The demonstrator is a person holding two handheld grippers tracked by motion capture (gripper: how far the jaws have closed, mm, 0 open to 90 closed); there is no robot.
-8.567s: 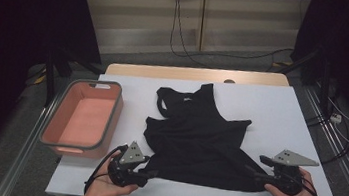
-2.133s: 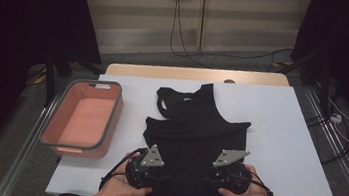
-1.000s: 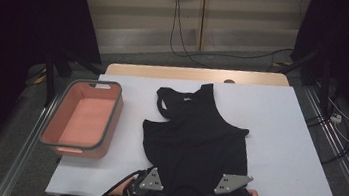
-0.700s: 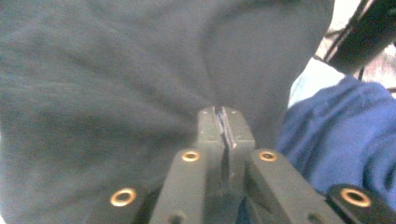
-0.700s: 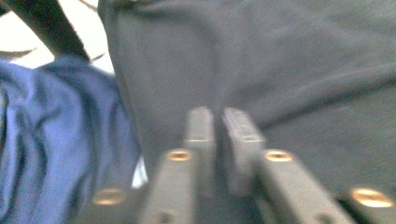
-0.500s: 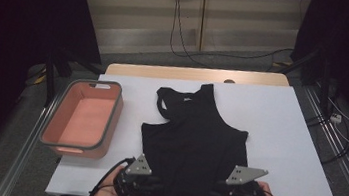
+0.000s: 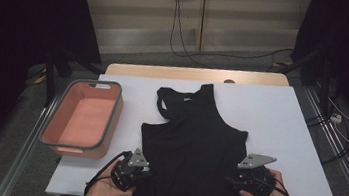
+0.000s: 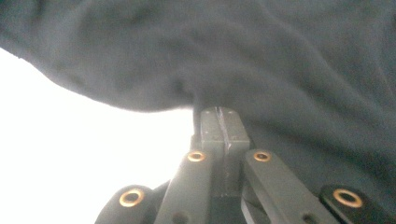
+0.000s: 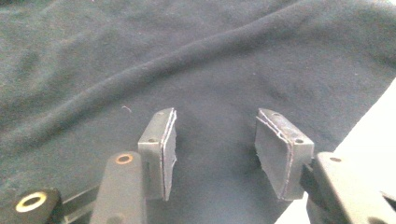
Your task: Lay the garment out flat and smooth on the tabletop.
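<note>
A black tank top (image 7: pixel 192 140) lies flat on the white table (image 7: pixel 285 121), straps away from me and hem at the front edge. My left gripper (image 7: pixel 144 172) is at the garment's left side near the hem. In the left gripper view its jaws (image 8: pixel 218 112) are shut on the edge of the black fabric (image 8: pixel 261 56), with white table (image 8: pixel 70 149) beside it. My right gripper (image 7: pixel 231 179) is at the garment's right side. In the right gripper view it (image 9: pixel 212 140) stands open over the fabric (image 9: pixel 140 56), nothing between its pads.
A salmon bin (image 7: pixel 81 119) with a grey rim stands on the table's left side, nothing visible in it. Bare table lies to the right of the garment (image 7: pixel 296 158). Cables run across the floor beyond the table's far edge.
Over the last second both grippers moved up from the front edge and a little apart. The tank top now lies smoother and straighter than two seconds ago.
</note>
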